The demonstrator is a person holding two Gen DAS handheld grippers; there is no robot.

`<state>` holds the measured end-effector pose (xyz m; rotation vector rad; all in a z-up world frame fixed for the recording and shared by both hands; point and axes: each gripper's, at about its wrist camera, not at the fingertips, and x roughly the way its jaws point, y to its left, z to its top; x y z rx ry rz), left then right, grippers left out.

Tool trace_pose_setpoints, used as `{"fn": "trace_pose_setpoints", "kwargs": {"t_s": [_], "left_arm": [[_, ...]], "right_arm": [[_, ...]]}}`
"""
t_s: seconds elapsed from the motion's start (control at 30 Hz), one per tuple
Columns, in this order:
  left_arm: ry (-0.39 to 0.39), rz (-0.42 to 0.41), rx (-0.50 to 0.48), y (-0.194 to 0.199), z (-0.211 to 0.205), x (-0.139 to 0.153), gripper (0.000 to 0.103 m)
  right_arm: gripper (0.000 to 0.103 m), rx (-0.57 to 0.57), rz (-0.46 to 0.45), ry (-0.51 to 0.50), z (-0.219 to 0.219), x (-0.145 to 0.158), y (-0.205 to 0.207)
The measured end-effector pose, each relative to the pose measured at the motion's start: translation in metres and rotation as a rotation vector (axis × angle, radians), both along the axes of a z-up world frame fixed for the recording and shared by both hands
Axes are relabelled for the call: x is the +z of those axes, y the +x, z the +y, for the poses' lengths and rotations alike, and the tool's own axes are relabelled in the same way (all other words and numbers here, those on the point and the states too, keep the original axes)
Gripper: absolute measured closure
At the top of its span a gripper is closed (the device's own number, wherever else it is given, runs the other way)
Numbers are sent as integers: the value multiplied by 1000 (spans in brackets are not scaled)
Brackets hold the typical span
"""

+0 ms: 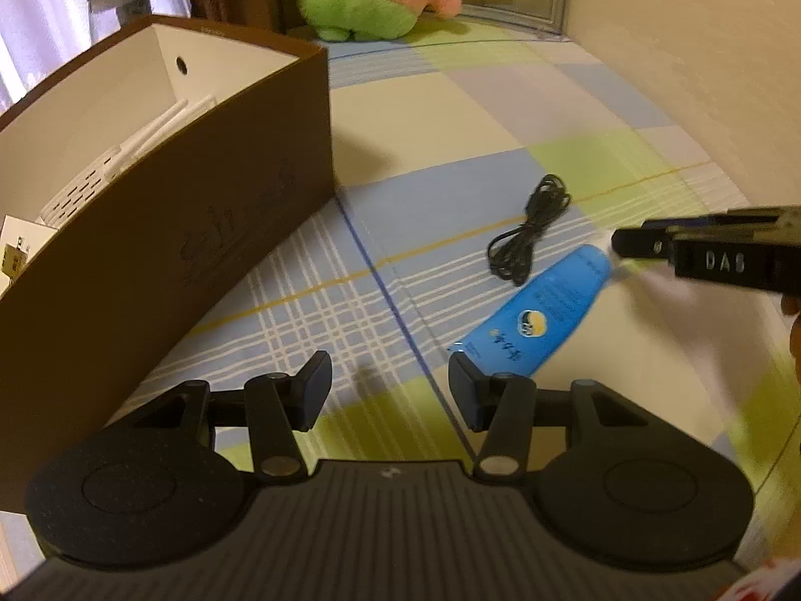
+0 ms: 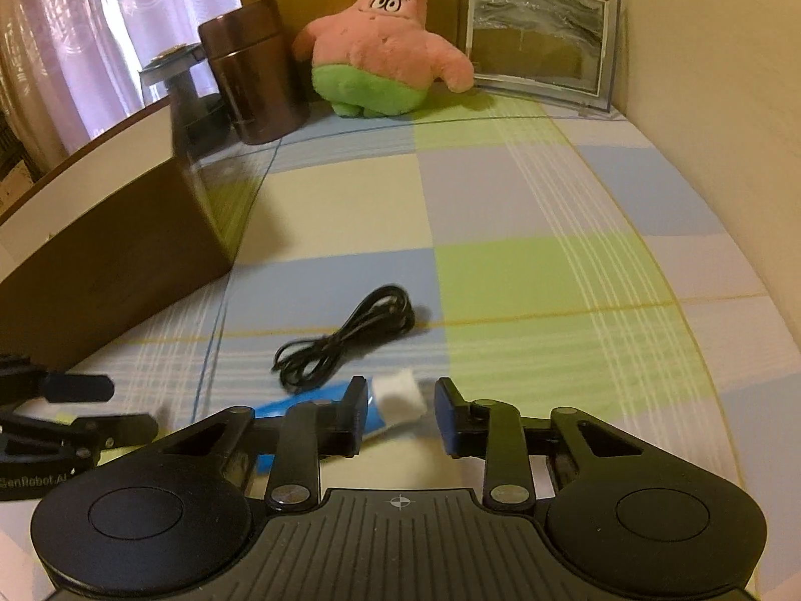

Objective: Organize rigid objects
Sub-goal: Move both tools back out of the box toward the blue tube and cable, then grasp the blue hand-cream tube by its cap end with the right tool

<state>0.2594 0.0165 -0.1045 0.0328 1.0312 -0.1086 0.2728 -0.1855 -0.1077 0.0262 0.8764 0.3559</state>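
A blue tube (image 1: 540, 310) with a white cap (image 2: 400, 395) lies on the checked cloth. My right gripper (image 2: 399, 415) is open, its jaws either side of the cap end, just above it; it also shows in the left wrist view (image 1: 701, 250). A coiled black cable (image 1: 530, 240) (image 2: 345, 340) lies just beyond the tube. My left gripper (image 1: 390, 390) is open and empty, low over the cloth beside the brown box (image 1: 200, 230), left of the tube. The box holds white items (image 1: 125, 150).
A pink and green plush star (image 2: 385, 45), a brown canister (image 2: 250, 70) and a framed picture (image 2: 540, 45) stand at the back. A wall (image 2: 726, 75) runs along the right. The brown box (image 2: 100, 260) stands on the left.
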Motion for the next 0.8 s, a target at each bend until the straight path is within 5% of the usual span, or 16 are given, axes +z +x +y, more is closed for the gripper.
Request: {"fn": "trace_pose_setpoints", "kwargs": {"t_s": [0.4, 0.8], "left_arm": [[6, 35, 38, 6, 11, -9, 56], [-4, 52, 48, -9, 18, -10, 56]], "right_arm": [[76, 110, 175, 94, 1, -21, 42], [76, 262, 270, 116, 1, -16, -32]]}}
